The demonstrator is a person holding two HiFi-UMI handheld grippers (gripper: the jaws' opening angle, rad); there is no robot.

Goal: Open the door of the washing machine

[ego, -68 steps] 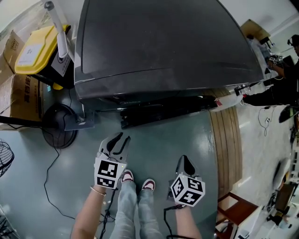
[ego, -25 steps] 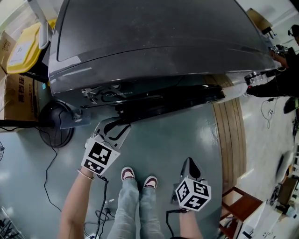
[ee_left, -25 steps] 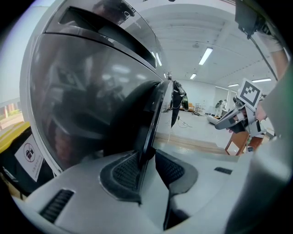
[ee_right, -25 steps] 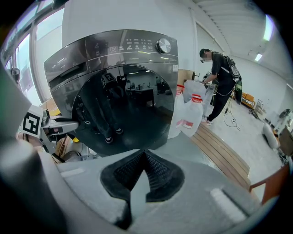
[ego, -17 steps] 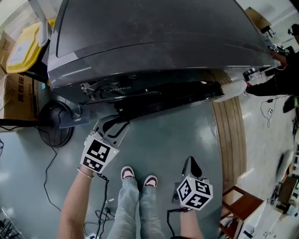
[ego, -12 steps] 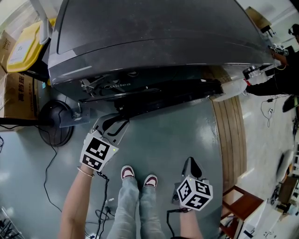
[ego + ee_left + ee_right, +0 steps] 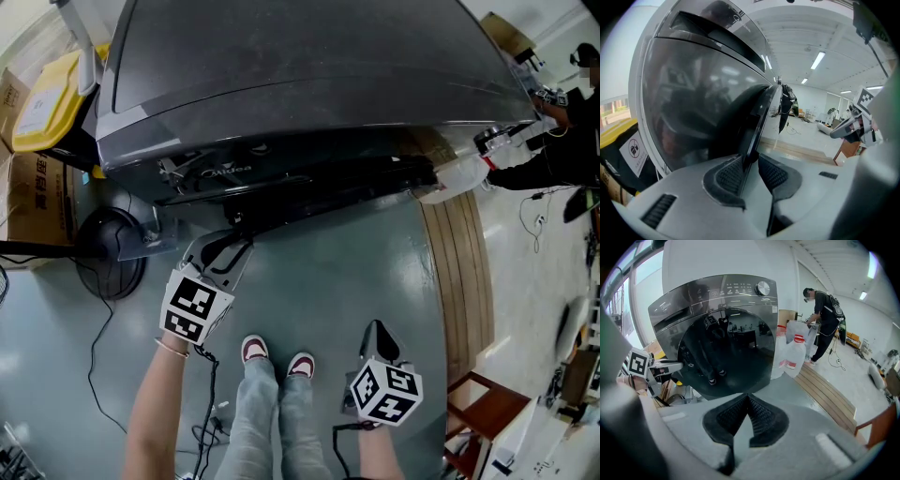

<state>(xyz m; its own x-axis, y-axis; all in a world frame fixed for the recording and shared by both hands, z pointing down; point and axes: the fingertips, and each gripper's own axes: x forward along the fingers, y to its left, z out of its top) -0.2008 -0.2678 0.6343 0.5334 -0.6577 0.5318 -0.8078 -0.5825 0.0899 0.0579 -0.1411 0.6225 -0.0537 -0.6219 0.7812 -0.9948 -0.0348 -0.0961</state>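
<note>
The dark grey front-loading washing machine [image 7: 309, 75] is seen from above, standing on the grey-green painted floor [image 7: 366, 272] directly ahead of the person. Its round black glass door [image 7: 328, 195] is carried on the machine's front face, and the work is centred on the door's free edge, at the left end in the head view. The left claw [image 7: 222, 251] is held at that edge and pointed along the front, so that the rim can be taken from the side rather than the glass pressed.

In the left gripper view the thin dark rim is set between the ribbed black pads [image 7: 727, 174], and the jaws have just been closing around it. One pad is laid against the rim while a narrow gap is shown beside the other, so the claw is judged open, not yet clamped. A firm pinch is called for before any outward pull, since a smooth rim could slip free. Whether the latch is released cannot be told.

The right claw [image 7: 378, 336] is held low beside the person's feet, well apart from the machine, with its jaws brought together on nothing. It is judged to be parked clear of the door's swing.
</note>
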